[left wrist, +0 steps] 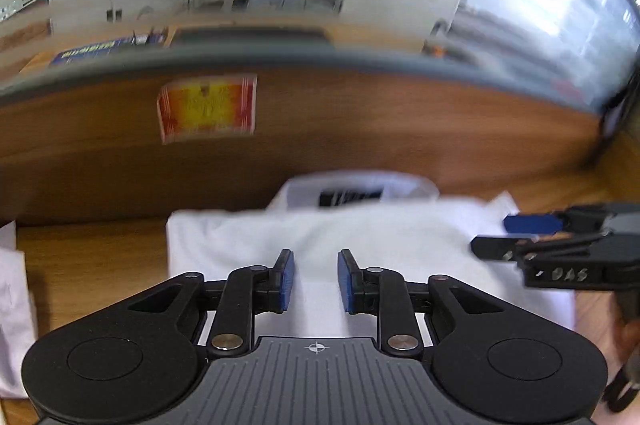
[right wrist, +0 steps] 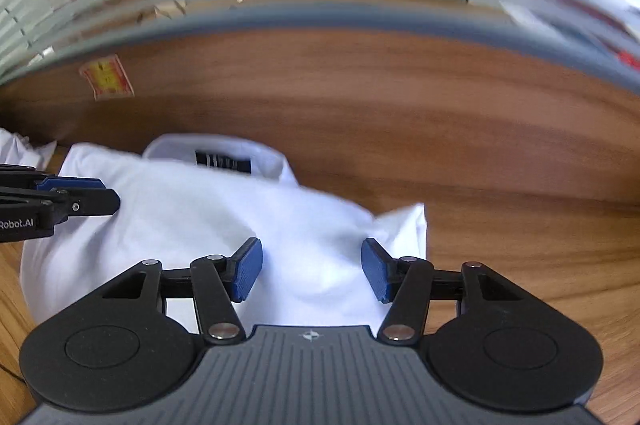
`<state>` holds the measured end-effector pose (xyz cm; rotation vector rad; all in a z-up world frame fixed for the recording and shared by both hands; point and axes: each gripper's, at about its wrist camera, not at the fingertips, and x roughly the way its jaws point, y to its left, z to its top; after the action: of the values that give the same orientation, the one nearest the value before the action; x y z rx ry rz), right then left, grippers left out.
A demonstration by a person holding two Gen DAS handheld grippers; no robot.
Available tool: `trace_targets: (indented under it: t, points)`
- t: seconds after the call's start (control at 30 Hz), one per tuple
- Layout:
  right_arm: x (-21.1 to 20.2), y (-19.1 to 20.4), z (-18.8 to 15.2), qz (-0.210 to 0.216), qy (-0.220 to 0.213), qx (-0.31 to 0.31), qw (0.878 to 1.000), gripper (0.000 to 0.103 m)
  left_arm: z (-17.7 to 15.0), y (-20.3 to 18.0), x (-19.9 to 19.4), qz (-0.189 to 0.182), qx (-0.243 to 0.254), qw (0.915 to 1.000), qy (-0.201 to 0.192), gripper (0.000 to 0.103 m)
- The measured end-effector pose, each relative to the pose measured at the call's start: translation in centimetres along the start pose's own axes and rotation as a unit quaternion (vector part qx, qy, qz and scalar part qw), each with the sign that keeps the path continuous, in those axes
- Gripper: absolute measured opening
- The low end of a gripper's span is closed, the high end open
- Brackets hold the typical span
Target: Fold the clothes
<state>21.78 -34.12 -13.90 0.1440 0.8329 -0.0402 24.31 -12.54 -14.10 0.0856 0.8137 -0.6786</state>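
White cotton fills the middle of your view: a folded shirt [left wrist: 360,237] lies on the wooden table [right wrist: 500,245], its collar [right wrist: 218,151] with a dark label at the far edge, close against the wooden panel [left wrist: 360,129] that rises behind the table. Your left gripper [left wrist: 316,281] hovers over the near half of the shirt, its blue pads [left wrist: 286,279] a narrow gap apart with only cloth showing beneath them, nothing pinched. Your right gripper [right wrist: 312,271] hangs over the shirt's right side, near the corner [right wrist: 412,221] that sticks up there, its pads [right wrist: 250,271] standing wider apart and also holding nothing. Each tool shows at the edge of the other's camera, side by side above the garment. A red and yellow sticker [left wrist: 206,107] sits on the panel, far left. More white cloth [left wrist: 12,305] lies at the table's left edge. Both views are blurred.
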Motion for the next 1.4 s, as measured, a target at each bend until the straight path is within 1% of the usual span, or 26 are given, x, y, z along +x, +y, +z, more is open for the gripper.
trace_targets:
  t: [0.07, 0.2, 0.3, 0.4, 0.47, 0.5, 0.57, 0.6, 0.63, 0.73, 0.9, 1.0, 1.1, 1.23, 1.3, 1.37, 1.4]
  points:
    - [-0.1, 0.1, 0.5, -0.001, -0.011, -0.004, 1.0, 0.061, 0.4, 0.3, 0.1, -0.008, -0.004, 1.0, -0.003, 0.029]
    - [1.5, -0.5, 0.9, 0.002, -0.001, 0.007, 1.0, 0.061, 0.6, 1.4, 1.8, -0.009, -0.023, 0.9995, 0.018, 0.028]
    - [2.0, -0.6, 1.4, 0.003, 0.005, 0.02, 1.0, 0.061, 1.1, 2.3, 1.7, -0.016, -0.064, 0.9975, 0.025, 0.028]
    - [1.4, 0.4, 2.1, 0.008, -0.006, 0.011, 1.0, 0.061, 1.4, 2.8, 1.0, -0.013, -0.093, 0.9955, 0.015, 0.03]
    - [1.6, 1.0, 2.3, 0.009, -0.005, -0.002, 1.0, 0.061, 1.2, 3.3, 1.3, -0.004, -0.096, 0.9951, 0.021, 0.027]
    - [2.2, 1.2, 2.2, 0.006, 0.004, -0.009, 1.0, 0.061, 1.1, 3.5, 1.3, -0.006, -0.097, 0.995, 0.021, 0.025]
    - [2.3, 1.3, 2.2, 0.003, 0.009, -0.004, 1.0, 0.061, 1.1, 3.8, 0.9, -0.007, -0.105, 0.9942, 0.021, 0.025]
    - [2.1, 1.2, 2.2, 0.003, 0.009, 0.002, 1.0, 0.061, 1.2, 3.9, 0.3, -0.006, -0.107, 0.9941, 0.018, 0.028]
    - [1.8, 1.2, 2.2, 0.003, 0.007, 0.007, 1.0, 0.06, 1.2, 4.0, -0.3, -0.004, -0.105, 0.9944, 0.012, 0.033]
    - [-0.1, 1.4, 1.9, 0.006, -0.005, 0.008, 1.0, 0.06, 0.6, 3.9, -2.5, -0.002, -0.09, 0.996, -0.003, 0.036]
    - [-3.4, 1.9, -0.3, -0.002, -0.004, 0.018, 1.0, 0.06, -2.1, 3.3, -6.2, 0.001, -0.077, 0.997, -0.005, 0.035]
    - [-4.9, 2.0, -2.5, -0.007, 0.006, 0.034, 0.999, 0.06, -4.2, 2.8, -7.3, 0.001, -0.076, 0.9971, 0.008, 0.036]
    - [-5.4, 2.3, -4.6, -0.014, 0.02, 0.043, 0.999, 0.06, -6.1, 2.9, -6.8, -0.001, -0.097, 0.9945, 0.039, 0.035]
    - [-5.0, 2.7, -6.7, -0.025, 0.034, 0.036, 0.998, 0.062, -7.9, 3.4, -4.9, 0.016, -0.093, 0.9934, 0.065, 0.035]
    - [-4.3, 2.5, -7.2, -0.023, 0.045, 0.043, 0.998, 0.062, -8.1, 3.9, -4.6, 0.013, -0.11, 0.9916, 0.066, 0.036]
    - [-4.5, 2.5, -7.0, -0.023, 0.042, 0.047, 0.998, 0.062, -7.8, 4.1, -4.9, 0.013, -0.115, 0.9911, 0.066, 0.035]
    - [-4.7, 2.5, -6.8, -0.023, 0.039, 0.047, 0.998, 0.062, -7.6, 4.1, -5.2, 0.014, -0.113, 0.9915, 0.063, 0.037]
